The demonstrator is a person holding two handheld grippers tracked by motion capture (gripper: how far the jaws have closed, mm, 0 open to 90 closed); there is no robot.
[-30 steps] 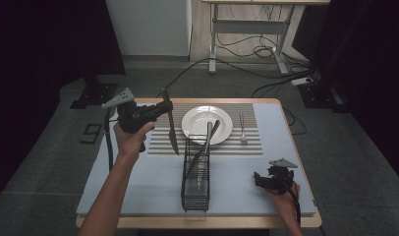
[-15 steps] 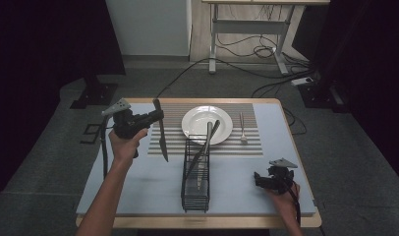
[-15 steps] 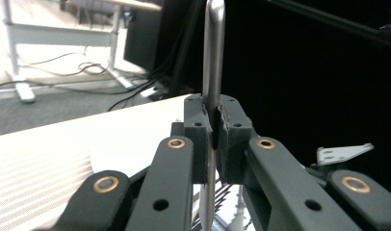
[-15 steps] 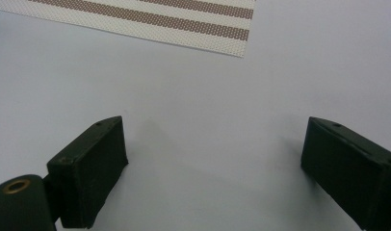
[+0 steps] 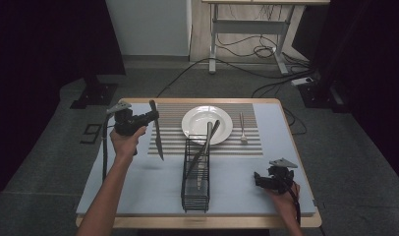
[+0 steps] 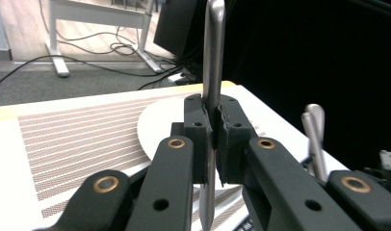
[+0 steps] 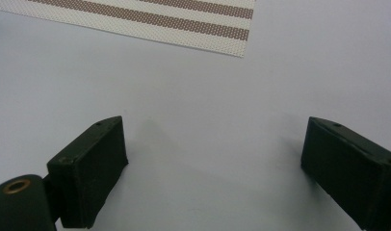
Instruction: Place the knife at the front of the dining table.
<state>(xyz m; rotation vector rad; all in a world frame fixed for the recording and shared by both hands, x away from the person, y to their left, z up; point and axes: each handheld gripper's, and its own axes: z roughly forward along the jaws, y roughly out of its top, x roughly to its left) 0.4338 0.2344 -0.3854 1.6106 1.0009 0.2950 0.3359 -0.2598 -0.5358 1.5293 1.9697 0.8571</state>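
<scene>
My left gripper [image 5: 149, 117] is raised above the table's left side, shut on a table knife [image 5: 157, 132] that hangs nearly upright with its blade pointing down. In the left gripper view the knife [image 6: 210, 72] is pinched between the two pads [image 6: 197, 130], its handle rising above them. A black wire cutlery rack [image 5: 196, 172] stands in the middle of the table and holds two utensils [image 5: 207, 140] that lean toward the plate. My right gripper [image 5: 259, 179] rests low at the front right, open, with bare table between its fingers [image 7: 92, 163].
A white plate [image 5: 207, 123] sits on a striped placemat [image 5: 178, 145] at the back middle, and a fork [image 5: 242, 130] lies to its right on the mat. The light blue table top [image 5: 133, 182] has free room at the front left. Cables run over the floor behind.
The left gripper carried the knife leftward and lifted slightly, the blade swinging to hang more upright. The right gripper stayed where it was.
</scene>
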